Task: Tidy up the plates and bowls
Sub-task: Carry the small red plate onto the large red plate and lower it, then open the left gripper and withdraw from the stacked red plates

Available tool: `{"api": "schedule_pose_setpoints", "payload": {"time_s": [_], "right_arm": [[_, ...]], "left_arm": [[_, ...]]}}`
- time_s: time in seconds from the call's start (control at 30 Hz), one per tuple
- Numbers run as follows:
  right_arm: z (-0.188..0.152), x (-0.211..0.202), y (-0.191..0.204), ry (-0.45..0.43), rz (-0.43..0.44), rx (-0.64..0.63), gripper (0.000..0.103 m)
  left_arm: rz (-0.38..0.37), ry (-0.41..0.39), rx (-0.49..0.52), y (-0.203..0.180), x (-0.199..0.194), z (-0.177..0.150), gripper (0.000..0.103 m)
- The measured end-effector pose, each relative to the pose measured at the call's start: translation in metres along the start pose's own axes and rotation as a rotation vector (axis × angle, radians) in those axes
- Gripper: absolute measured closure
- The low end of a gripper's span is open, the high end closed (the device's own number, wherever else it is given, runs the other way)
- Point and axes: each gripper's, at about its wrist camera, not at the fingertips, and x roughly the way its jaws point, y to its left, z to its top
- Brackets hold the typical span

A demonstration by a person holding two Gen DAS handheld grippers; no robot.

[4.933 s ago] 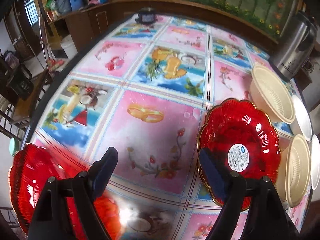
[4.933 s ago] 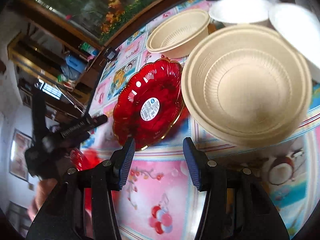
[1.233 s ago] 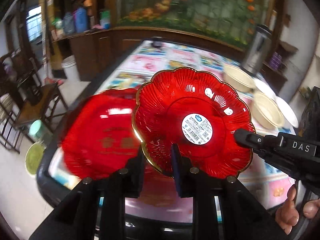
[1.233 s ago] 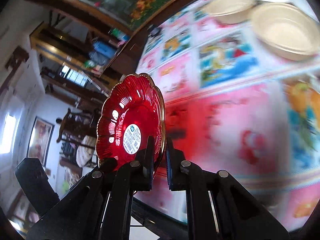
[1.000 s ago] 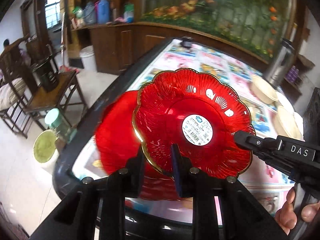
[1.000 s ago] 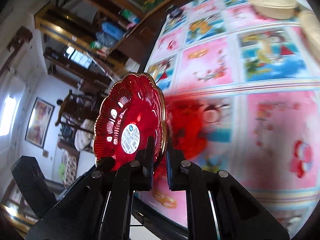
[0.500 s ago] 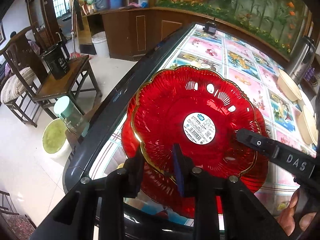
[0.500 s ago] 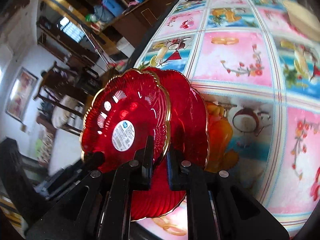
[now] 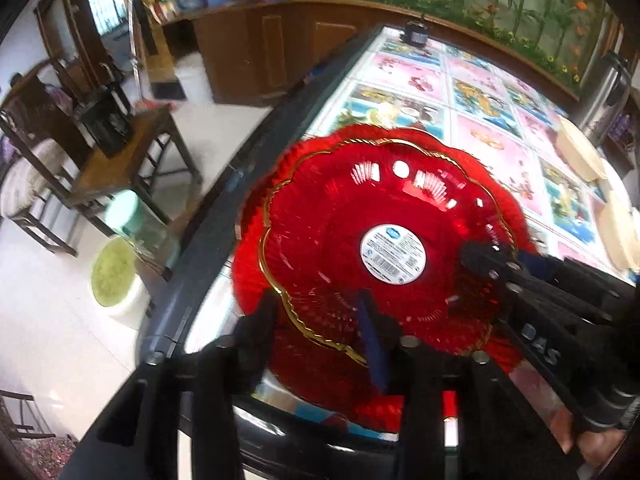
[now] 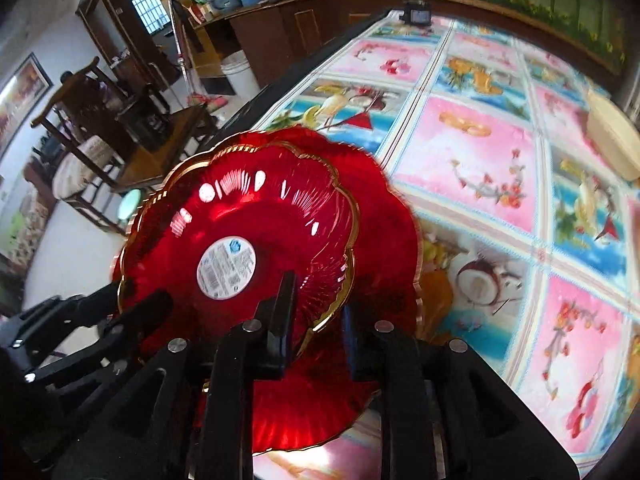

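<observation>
Since the frame half a second earlier, both grippers' fingers had parted from the rim of the top red plate [image 9: 360, 236], and that plate had come down onto the stack of red plates [image 9: 320, 364] at the near left corner of the table [image 9: 472, 120].

In the left wrist view, the left gripper [image 9: 316, 328] stood with its fingers moderately apart, straddling the plate's near gold-edged rim without gripping it: one finger lay outside the rim, the blue-padded one over the plate's inner surface. A round white label [image 9: 393, 253] sat at the plate's centre. The right gripper [image 9: 492, 256] reached over the plate's right edge.

In the right wrist view, the right gripper [image 10: 316, 316] had its fingers narrowly apart, one either side of the rim, with a visible gap. Cream bowls [image 9: 580, 156] rested well apart at the table's far right.
</observation>
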Motion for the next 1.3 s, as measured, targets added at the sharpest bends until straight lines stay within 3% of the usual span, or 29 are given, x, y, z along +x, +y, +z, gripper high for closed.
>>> {"api": "schedule_pose_setpoints", "payload": {"time_s": [0.03, 0.1, 0.23, 0.3, 0.4, 0.57, 0.73, 0.87, 1.07, 1.3], "right_arm": [[0.001, -0.001, 0.001, -0.009, -0.014, -0.009, 0.083], [0.003, 0.000, 0.001, -0.018, -0.021, -0.012, 0.083], [0.006, 0.002, 0.002, -0.039, -0.058, -0.027, 0.083], [0.007, 0.002, 0.003, -0.042, -0.064, -0.037, 0.083], [0.008, 0.000, 0.001, -0.033, -0.037, -0.035, 0.082], [0.007, -0.011, -0.018, -0.045, 0.070, 0.060, 0.082], [-0.001, -0.040, -0.049, -0.150, 0.179, 0.150, 0.081], [-0.010, -0.065, -0.075, -0.223, 0.211, 0.196, 0.081], [-0.037, -0.081, -0.119, -0.252, 0.129, 0.233, 0.081], [-0.089, -0.110, -0.184, -0.345, 0.053, 0.291, 0.081]], "left_arm": [[-0.033, 0.007, -0.012, 0.002, -0.001, 0.001, 0.045], [-0.102, 0.027, -0.055, 0.009, -0.003, 0.005, 0.040], [-0.167, 0.042, -0.109, 0.020, -0.008, 0.009, 0.039], [-0.161, 0.019, -0.121, 0.025, -0.016, 0.010, 0.038], [-0.079, -0.028, -0.134, 0.032, -0.030, 0.009, 0.023], [-0.056, -0.088, -0.174, 0.048, -0.047, 0.007, 0.023], [-0.049, -0.121, -0.180, 0.044, -0.054, 0.006, 0.023], [-0.064, -0.113, -0.142, 0.025, -0.055, 0.004, 0.023], [-0.101, -0.092, -0.031, -0.026, -0.056, -0.004, 0.023], [-0.160, -0.029, 0.221, -0.133, -0.048, -0.024, 0.023]]}}
